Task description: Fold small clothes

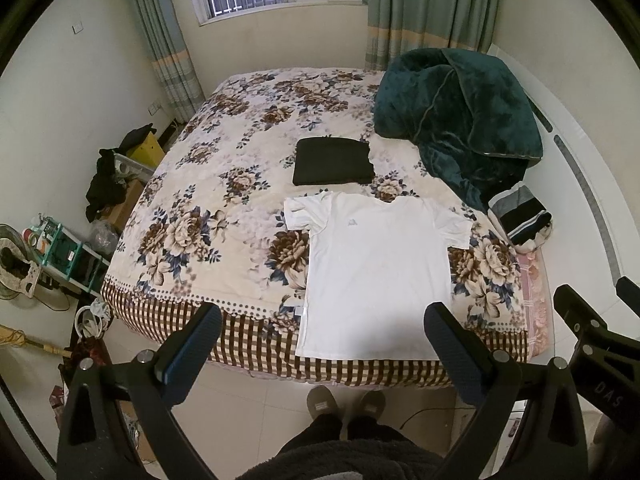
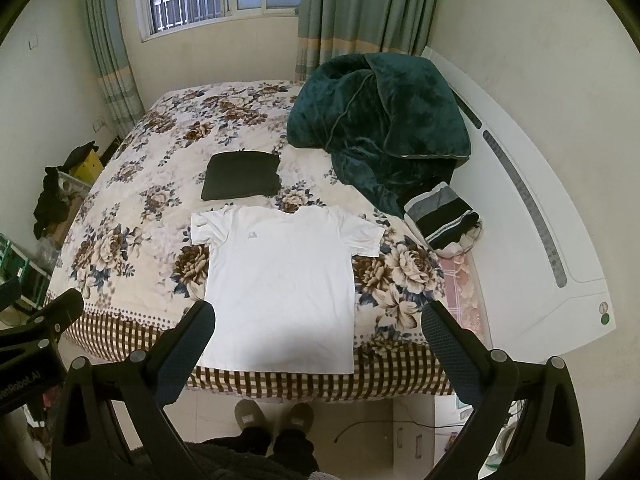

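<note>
Two wide-open, empty grippers, left (image 1: 322, 334) and right (image 2: 318, 330), hover above the flat white cotton T-shirt (image 2: 280, 280) on the floral bed (image 2: 120, 248); folding unstarted, next grasping both sleeves.

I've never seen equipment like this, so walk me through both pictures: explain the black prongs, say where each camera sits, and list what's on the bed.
No robot here: a person standing at the foot of the bed holds a two-finger gripper in each hand. One picture looks along the left gripper, the other along the right gripper; the black prongs are their fingers. Both are open and hold nothing. On the floral bedspread lies a white T-shirt, spread flat, unfolded. Beyond it sits a folded black garment. To the right are a heaped green blanket and a striped bundle.
</note>
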Motion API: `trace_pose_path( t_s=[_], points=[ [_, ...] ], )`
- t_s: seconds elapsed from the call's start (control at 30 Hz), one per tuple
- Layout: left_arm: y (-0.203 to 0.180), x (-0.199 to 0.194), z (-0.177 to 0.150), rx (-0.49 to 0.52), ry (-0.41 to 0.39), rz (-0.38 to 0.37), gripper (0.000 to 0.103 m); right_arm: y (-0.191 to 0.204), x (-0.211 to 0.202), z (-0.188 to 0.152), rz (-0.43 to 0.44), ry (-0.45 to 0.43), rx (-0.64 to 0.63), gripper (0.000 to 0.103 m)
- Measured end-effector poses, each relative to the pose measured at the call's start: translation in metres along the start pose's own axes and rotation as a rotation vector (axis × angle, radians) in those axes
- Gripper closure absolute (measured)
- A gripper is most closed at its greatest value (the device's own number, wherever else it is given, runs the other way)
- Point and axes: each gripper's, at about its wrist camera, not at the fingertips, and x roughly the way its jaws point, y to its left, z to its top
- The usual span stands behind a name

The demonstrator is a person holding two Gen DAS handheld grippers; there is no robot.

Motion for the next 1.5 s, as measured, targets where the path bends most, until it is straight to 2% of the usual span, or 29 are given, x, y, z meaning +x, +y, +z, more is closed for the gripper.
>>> trace_pose_path(
  t_s=[0.87,0.97,1.07,1.17,1.27,1.33,1.5],
  points=[
    [-0.002,-0.003,0.006,-0.011,-0.012,-0.005,0.0,0.004,-0.006,-0.009,-0.001,-0.011,0.001,0.0],
    [0.0,0.01,0.015,-0.013,-0.014,0.005,0.0,0.003,-0.004,-0.002,-0.002,-0.001,0.014,0.0],
    [0.004,0.044,0.027,-0.021,-0.044,0.025,0.0,0.0,0.012,0.005,-0.013,0.019,0.052,0.0],
    [0.001,0.093,0.04,0.002,-0.064,0.049,0.0,-0.011,0.056,0.009,-0.05,0.051,0.109,0.0],
    [-0.006,0.154,0.053,0.024,-0.058,0.061,0.0,-0.024,0.129,0.011,-0.114,0.085,0.173,0.0],
    [-0.016,0.194,0.061,0.035,-0.034,0.074,0.0,-0.033,0.196,0.013,-0.149,0.127,0.226,0.0],
    [-0.044,0.309,0.078,0.045,0.042,0.104,0.0,-0.093,0.346,0.015,-0.157,0.267,0.419,0.0]
  ],
)
